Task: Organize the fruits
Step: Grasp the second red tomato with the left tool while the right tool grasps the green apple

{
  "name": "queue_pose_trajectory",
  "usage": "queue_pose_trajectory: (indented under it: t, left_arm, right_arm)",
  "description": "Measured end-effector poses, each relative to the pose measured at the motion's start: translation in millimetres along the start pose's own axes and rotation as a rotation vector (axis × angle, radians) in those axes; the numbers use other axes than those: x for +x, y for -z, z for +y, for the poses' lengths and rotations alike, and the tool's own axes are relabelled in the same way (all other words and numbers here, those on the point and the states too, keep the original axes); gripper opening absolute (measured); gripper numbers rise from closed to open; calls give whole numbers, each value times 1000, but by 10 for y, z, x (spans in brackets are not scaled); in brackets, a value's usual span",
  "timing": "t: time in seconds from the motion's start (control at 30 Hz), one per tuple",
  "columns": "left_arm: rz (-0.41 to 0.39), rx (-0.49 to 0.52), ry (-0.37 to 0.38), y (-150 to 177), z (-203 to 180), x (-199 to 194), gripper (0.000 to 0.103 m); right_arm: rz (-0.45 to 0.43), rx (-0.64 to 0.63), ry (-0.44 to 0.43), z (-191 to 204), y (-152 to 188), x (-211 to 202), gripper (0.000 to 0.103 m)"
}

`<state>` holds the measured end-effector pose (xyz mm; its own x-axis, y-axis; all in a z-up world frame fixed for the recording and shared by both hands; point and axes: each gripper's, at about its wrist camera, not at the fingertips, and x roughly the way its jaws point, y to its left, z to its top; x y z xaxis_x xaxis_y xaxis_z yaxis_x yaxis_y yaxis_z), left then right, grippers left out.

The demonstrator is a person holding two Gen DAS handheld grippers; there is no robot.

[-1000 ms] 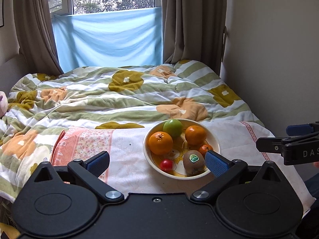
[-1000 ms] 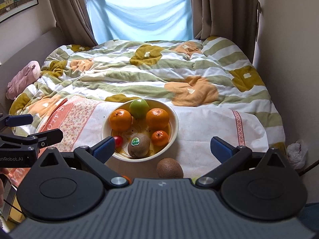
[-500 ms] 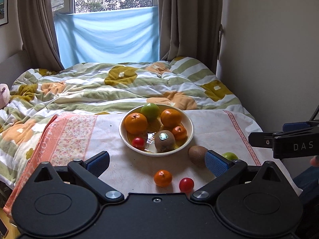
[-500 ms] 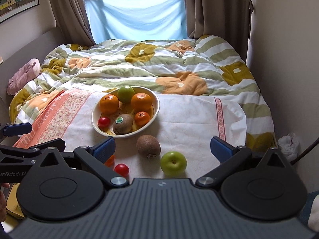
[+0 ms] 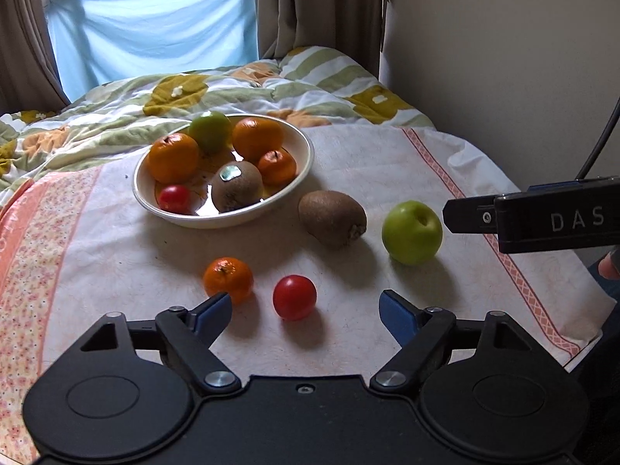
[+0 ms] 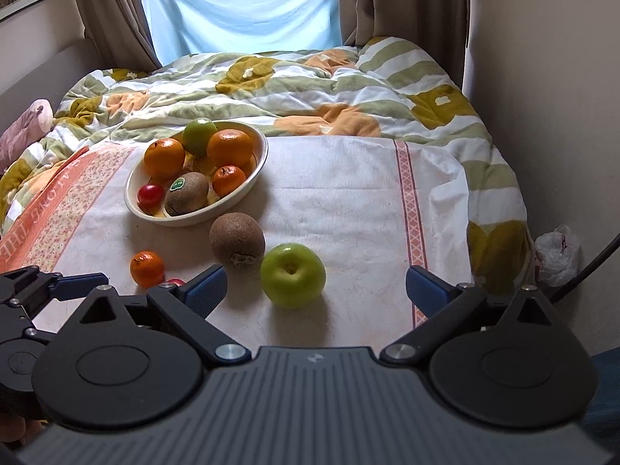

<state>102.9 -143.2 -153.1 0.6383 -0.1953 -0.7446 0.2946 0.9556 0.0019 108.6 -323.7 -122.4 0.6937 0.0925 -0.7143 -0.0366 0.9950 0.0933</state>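
Note:
A cream bowl (image 5: 302,162) (image 6: 260,157) on the cloth-covered table holds oranges, a green apple, a kiwi and a red tomato. In front of it lie a loose kiwi (image 5: 332,217) (image 6: 237,238), a green apple (image 5: 411,231) (image 6: 292,274), a small orange (image 5: 228,280) (image 6: 147,268) and a red tomato (image 5: 294,297) (image 6: 175,282). My left gripper (image 5: 305,312) is open and empty, just short of the tomato. My right gripper (image 6: 314,286) is open and empty, with the green apple between its fingers' line.
The table cloth (image 6: 348,193) has an orange patterned border on the left (image 5: 23,240). A bed with a green and orange quilt (image 6: 310,89) lies behind. A wall (image 5: 503,58) is close on the right. A plastic bag (image 6: 558,250) lies on the floor.
Both grippers have dropped lower and pulled back toward the table's near edge. The loose fruits in front of the bowl have come into view and now look larger.

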Motion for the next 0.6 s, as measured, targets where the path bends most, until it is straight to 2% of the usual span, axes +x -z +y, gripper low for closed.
queue_pose_trajectory:
  t: [0.03,0.23,0.33,0.6]
  left_arm:
    - [11,11,2,9,-12,68,77]
    - [45,36,10,22,-44,335,75]
    - [58,43,8,12,-55,426,64]
    - [68,44,-5,-10,-55,488,54]
  right_arm:
    - [5,4,-4,-9,7,48,103]
    - [17,16,-23,-14,16,269,103]
    - [25,6,-29,-1,22,347,103]
    - [49,-9,-46,22,77,480,103]
